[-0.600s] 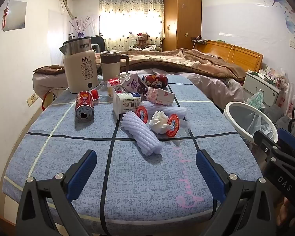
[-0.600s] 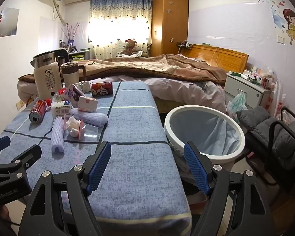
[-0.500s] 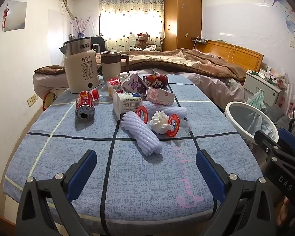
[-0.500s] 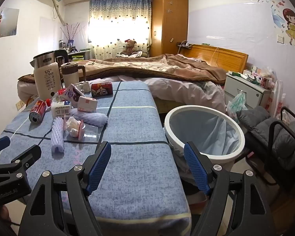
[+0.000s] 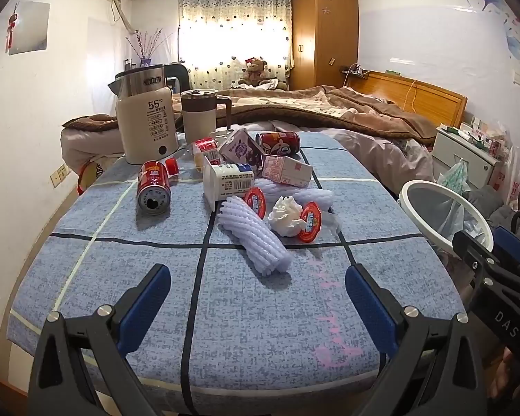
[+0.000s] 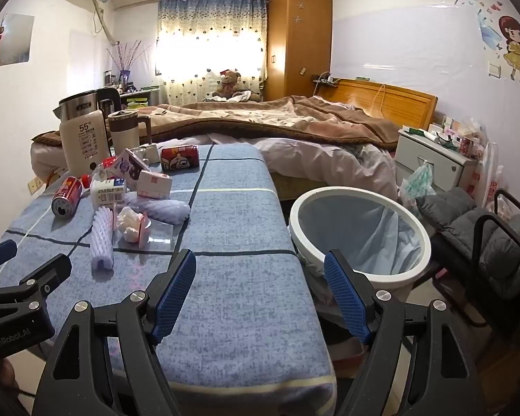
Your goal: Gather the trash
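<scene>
Left wrist view: left gripper (image 5: 256,303) hangs wide and empty over the near end of the table (image 5: 121,277). The trash sits in a tight cluster well ahead: foam sleeve (image 5: 253,234) nearest, crumpled tissue (image 5: 286,215) just beyond it with two red-lidded cups (image 5: 310,222) touching, a red can (image 5: 153,187) on its side to the left, cartons (image 5: 228,185) behind. Risk, as I judge it: pieces touch, so closing on one may drag a neighbour; the can would likely roll; the kettle (image 5: 145,124) and mug (image 5: 199,116) stand close behind the pile and could be knocked. Right wrist view: right gripper (image 6: 260,294) also wide, holding nothing, at the table's right edge. Bin (image 6: 358,234) stands beside that edge, lined, mouth open. The foam sleeve looks light and soft, the tissue loose; either might slip a shallow pinch.
</scene>
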The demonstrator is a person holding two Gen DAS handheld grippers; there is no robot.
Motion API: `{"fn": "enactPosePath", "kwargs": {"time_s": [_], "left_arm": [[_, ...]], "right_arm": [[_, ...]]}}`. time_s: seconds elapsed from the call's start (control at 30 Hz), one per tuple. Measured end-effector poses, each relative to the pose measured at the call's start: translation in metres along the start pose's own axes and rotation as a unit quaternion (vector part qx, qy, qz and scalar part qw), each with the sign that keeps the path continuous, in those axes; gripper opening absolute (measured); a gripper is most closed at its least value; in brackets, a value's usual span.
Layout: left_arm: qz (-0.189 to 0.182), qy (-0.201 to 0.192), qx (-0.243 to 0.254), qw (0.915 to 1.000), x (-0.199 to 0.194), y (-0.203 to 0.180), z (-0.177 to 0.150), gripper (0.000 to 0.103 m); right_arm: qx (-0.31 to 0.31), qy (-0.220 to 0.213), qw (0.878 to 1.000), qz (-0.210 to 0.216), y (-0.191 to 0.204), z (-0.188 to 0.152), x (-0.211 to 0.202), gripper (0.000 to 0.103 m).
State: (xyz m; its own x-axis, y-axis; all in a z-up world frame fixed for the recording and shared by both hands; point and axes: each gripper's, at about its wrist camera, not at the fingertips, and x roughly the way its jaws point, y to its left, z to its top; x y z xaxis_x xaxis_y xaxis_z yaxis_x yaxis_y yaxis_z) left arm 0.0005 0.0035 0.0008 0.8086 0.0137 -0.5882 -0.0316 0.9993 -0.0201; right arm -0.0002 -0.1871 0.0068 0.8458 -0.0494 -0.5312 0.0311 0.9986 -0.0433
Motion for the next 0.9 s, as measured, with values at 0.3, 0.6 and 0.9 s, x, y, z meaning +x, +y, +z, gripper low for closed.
{"fn": "enactPosePath", "kwargs": {"time_s": [0.3,0.6,0.9], "left_arm": [[0.0,-0.002,0.002,1.0,-0.0014,-0.0004,-0.0004,0.102],[0.004,-0.003,0.005,1.0,-0.0013,-0.0005,0.0008,0.102],[0.002,-0.002,0.005,1.0,-0.0023,0.0003,0.0002,0.102]], "right_arm": [[0.0,-0.001,1.0,0.0,-0.0011,-0.0003,-0.0007,0.077],[-0.001,0.0,1.0,-0.001,-0.0004,-0.0008,-0.0009,0.077],[0.0,0.0,1.0,-0.002,-0.0007,-0.0016,0.0,0.077]]}}
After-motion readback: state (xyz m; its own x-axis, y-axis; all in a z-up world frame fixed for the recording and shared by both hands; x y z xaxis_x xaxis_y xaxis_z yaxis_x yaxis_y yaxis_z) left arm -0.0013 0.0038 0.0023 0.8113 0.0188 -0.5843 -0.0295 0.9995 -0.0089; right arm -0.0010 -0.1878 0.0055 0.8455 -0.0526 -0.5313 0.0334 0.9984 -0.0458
